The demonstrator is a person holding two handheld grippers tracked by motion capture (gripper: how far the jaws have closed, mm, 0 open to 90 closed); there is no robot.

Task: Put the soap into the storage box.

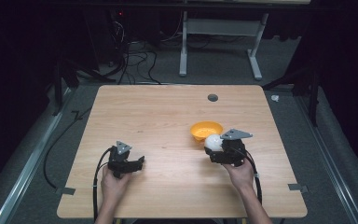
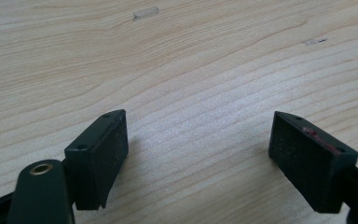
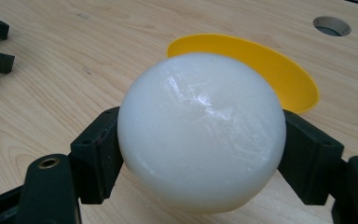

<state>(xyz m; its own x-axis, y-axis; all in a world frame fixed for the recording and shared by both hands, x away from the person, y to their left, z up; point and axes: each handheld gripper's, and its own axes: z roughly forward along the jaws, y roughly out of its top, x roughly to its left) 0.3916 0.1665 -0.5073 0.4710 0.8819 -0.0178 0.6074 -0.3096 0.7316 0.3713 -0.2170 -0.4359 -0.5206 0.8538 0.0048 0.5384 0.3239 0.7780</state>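
Pale rectangular wooden table [image 1: 168, 116] with a round grommet hole [image 1: 212, 97] near its far edge and grey tape tabs [image 1: 65, 190] at the near corners. Grey carpeted floor [image 1: 214, 70]; far left, tangled black cables [image 1: 133, 58]; far centre, a white metal desk frame [image 1: 221, 42]. Surroundings dark.

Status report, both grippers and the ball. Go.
Right gripper shut on white ball, just short of yellow bowl. Left gripper open, nothing between its fingers. Path to bowl clear.
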